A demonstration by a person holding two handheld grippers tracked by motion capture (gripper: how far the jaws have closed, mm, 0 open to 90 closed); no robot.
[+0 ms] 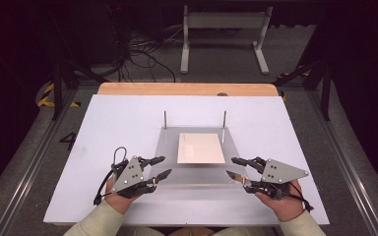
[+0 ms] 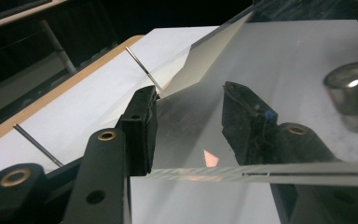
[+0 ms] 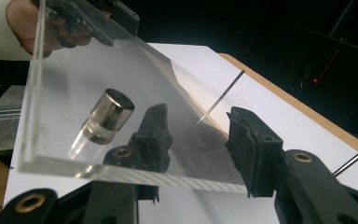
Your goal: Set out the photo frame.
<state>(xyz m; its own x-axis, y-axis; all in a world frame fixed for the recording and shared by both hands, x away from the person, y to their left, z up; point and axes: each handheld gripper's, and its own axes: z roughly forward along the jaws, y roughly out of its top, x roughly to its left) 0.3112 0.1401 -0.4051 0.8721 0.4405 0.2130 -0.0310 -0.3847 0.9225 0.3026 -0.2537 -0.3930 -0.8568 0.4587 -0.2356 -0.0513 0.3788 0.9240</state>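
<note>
**Clear plate held at both near corners**

On the white worktop point(image 1: 103, 128), a clear plate point(image 1: 197, 169) lies in the middle, with a cream sheet point(image 1: 201, 148) seen under it and two thin pins point(image 1: 165, 119) standing at its far edge. The left hand-held gripper point(image 1: 158, 167) is at the plate's near left corner; in the left gripper view one jaw is above the plate's edge point(image 2: 261, 171) and the other below it, grasping the plate. The right hand-held gripper point(image 1: 234, 167) is at the near right corner, clenched on the plate edge point(image 3: 135, 177) in the same way. A metal cylinder point(image 3: 107, 116) sits on the plate near that corner.
</note>
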